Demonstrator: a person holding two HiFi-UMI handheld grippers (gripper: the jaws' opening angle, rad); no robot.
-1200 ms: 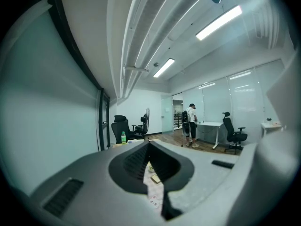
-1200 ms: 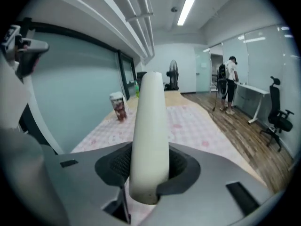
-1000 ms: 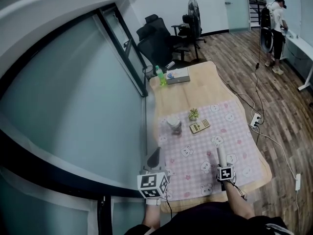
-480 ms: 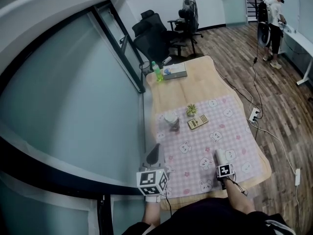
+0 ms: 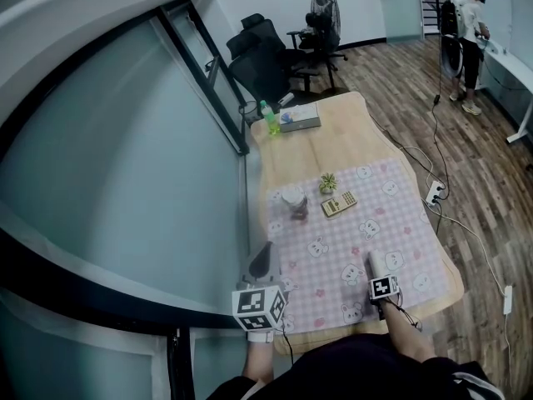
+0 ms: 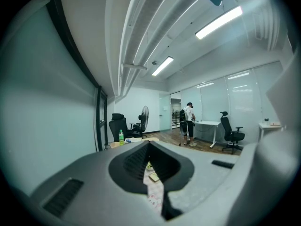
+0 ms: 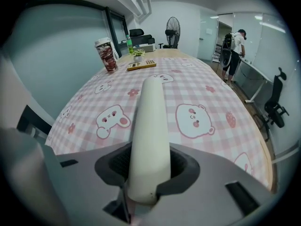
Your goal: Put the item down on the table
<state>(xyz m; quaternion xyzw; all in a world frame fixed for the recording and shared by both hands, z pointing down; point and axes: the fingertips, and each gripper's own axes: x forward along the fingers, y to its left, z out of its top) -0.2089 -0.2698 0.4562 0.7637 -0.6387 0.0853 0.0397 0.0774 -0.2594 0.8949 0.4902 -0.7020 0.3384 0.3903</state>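
right gripper view first: the right gripper (image 7: 149,173) has its jaws closed on the near end of a long, smooth, cream-white item (image 7: 149,112). the pads press it from both sides, and the rounded far end pokes out ahead and downward over the pink checked tablecloth (image 7: 207,107). the item is not yet released. whether its tip already touches the cloth i can't tell, but it looks very low over it.

in the head view the item (image 5: 374,262) points away from the person's body, over the near part of the cloth and toward their right side. the left gripper (image 5: 261,265) hangs just off the table's left edge, near the corner of the cloth. in the left gripper view its jaws are drawn almost together, with only a slit between them and nothing in it.

farther up the cloth stand a patterned cup (image 7: 107,55), a small potted plant (image 7: 138,53) and a calculator (image 7: 141,66), all well apart from the item. a green bottle (image 5: 268,122) and a flat box (image 5: 300,117) sit on the bare wood of the table (image 5: 333,144) at the far end.

i'd judge this to be the very end of the lowering step. the next move calls for settling the item flat on a bare patch of cloth. then the jaws need to ease apart and draw back along its length, so it neither rolls nor gets dragged.
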